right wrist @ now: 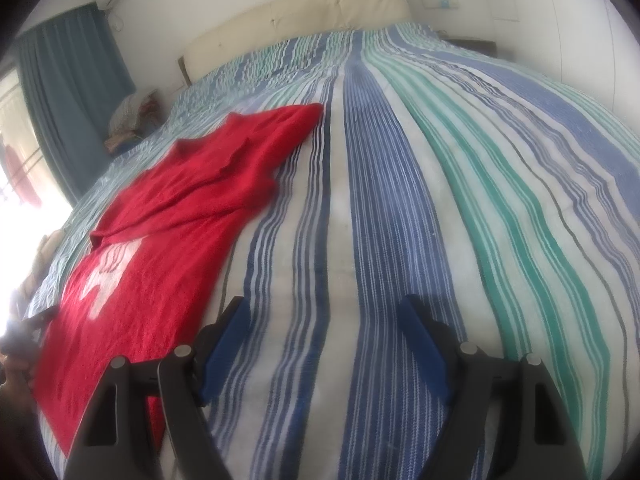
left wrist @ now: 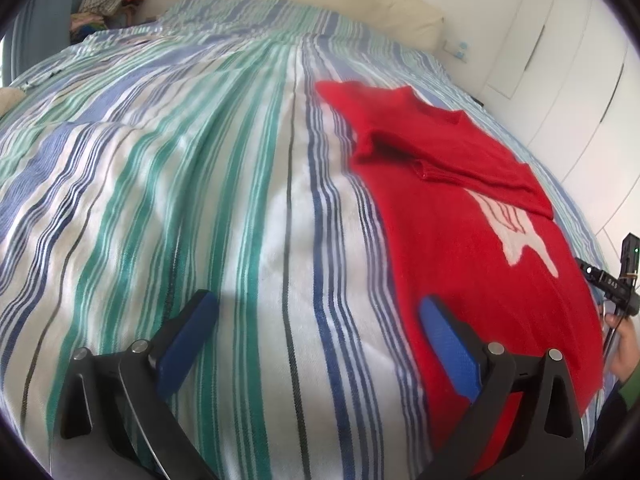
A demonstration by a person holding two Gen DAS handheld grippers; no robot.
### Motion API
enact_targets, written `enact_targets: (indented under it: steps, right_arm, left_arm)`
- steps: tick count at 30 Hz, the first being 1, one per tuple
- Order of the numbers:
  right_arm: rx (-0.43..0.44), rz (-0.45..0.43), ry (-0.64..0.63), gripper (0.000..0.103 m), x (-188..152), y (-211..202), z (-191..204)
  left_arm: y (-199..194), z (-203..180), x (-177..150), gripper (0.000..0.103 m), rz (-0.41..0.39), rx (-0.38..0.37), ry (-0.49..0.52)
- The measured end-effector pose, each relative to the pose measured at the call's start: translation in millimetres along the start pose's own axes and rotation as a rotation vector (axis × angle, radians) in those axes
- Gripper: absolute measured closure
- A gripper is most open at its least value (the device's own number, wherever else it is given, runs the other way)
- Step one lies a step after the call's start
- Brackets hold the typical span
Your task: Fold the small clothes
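Note:
A red sweater [left wrist: 460, 248] lies flat on the striped bedspread [left wrist: 200, 184]. One sleeve [left wrist: 460, 152] is folded across its chest above a white motif [left wrist: 516, 232]. My left gripper [left wrist: 316, 300] is open and holds nothing. Its right finger [left wrist: 444, 336] hangs over the sweater's near left edge and its left finger is over bare bedspread. In the right wrist view the sweater [right wrist: 160, 232] lies to the left. My right gripper [right wrist: 324, 302] is open over the stripes just beside the sweater, with nothing between its fingers. The right gripper's body [left wrist: 612, 284] and a hand [left wrist: 624, 352] show at the frame's right edge.
A cream headboard [right wrist: 320, 4] closes the far end of the bed. A pile of clothes [left wrist: 112, 0] sits by the far left corner near a blue curtain [right wrist: 76, 80]. White wardrobe doors [left wrist: 560, 60] run along the right side. Striped bedspread [right wrist: 480, 200] stretches right of the sweater.

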State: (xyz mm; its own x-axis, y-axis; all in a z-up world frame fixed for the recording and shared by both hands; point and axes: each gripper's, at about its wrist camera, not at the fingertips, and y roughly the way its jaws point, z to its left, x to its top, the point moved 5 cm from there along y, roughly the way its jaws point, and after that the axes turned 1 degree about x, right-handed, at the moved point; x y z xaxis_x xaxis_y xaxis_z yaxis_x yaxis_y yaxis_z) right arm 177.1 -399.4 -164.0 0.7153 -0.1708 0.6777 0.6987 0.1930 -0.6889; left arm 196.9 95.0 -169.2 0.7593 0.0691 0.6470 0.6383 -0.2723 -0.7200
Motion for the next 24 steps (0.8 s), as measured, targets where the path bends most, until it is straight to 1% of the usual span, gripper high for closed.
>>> enact_targets:
  steps: [6, 8, 10, 13, 15, 17, 20, 22, 24]
  right_arm:
    - [-0.019, 0.008, -0.022, 0.024, -1.3, 0.7, 3.0]
    - [-0.019, 0.010, -0.023, 0.024, -1.5, 1.1, 3.3]
    - [-0.021, 0.015, -0.026, 0.023, -1.7, 1.5, 4.4]
    - [-0.031, 0.026, -0.046, 0.019, -1.4, 4.3, 8.6]
    - [-0.038, 0.040, -0.070, 0.012, -1.7, 7.2, 12.4]
    - [-0.044, 0.048, -0.091, 0.010, -1.9, 8.8, 14.8]
    - [-0.019, 0.037, -0.076, 0.010, -2.4, 6.7, 11.9]
    - [0.000, 0.022, -0.060, 0.010, -2.2, 4.3, 9.7]
    - [0.001, -0.003, -0.050, 0.010, -2.6, 1.2, 8.3]
  left_arm:
    - [7.7, -9.8, -1.4, 0.001, 0.018, 0.102, 0.063]
    - [10.5, -10.9, -1.2, 0.000, 0.029, 0.114, 0.076]
    - [10.6, -9.4, -0.9, 0.000, 0.032, 0.103, 0.071]
    - [4.7, -5.2, -2.5, 0.001, 0.011, 0.065, 0.046]
    - [0.2, -2.1, -3.2, 0.000, -0.005, 0.035, 0.028]
    - [-0.6, 0.4, -2.1, 0.000, -0.011, 0.003, 0.007]
    - [-0.4, 2.4, -0.9, 0.000, -0.026, -0.022, -0.012]
    - [-1.5, 1.7, -1.9, 0.000, -0.042, -0.020, -0.013]
    - [-2.0, 1.4, -3.2, 0.001, -0.051, -0.021, -0.010]
